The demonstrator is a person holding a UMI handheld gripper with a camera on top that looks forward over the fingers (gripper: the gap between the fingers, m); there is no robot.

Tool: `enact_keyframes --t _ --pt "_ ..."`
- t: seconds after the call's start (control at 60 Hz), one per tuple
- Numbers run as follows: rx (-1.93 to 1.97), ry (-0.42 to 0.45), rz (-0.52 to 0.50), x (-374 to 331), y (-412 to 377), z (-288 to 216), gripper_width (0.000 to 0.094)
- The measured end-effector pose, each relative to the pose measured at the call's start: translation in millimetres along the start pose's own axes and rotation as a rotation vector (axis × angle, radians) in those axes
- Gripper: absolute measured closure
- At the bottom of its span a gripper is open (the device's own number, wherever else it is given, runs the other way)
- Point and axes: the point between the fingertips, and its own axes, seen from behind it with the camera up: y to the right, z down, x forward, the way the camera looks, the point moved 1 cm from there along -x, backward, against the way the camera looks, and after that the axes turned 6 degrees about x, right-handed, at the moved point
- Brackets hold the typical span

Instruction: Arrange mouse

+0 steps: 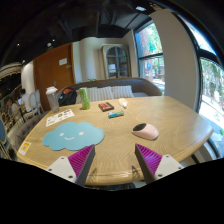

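Hovering claw (pixel 108 160) — fingers apart, empty | mouse (pixel 145 131) ahead | far table (pixel 170 120) items indistinct

The gripper (pixel 111 160) hangs above the near edge of a round wooden table (pixel 170 125), its purple pads (pixel 82 160) spread apart with nothing between them. A mouse (pixel 146 131) lies ahead, beyond the right finger. A light-blue mat (pixel 72 136) sits beyond the left finger. A green bottle (pixel 85 98) stands farther back
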Motion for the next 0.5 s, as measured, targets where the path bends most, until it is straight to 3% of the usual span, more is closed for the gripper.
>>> enact_keyframes --t 0.1,0.25,0.5 --pt "-0.060 0.002 0.102 32.1 61.6 -12.1 0.0104" --pt "-0.089 -0.008 0.157 76.8 116.1 -21.2 0.0106" --pt "-0.086 -0.069 0.135 124.5 149.2 -23.8 0.0110"
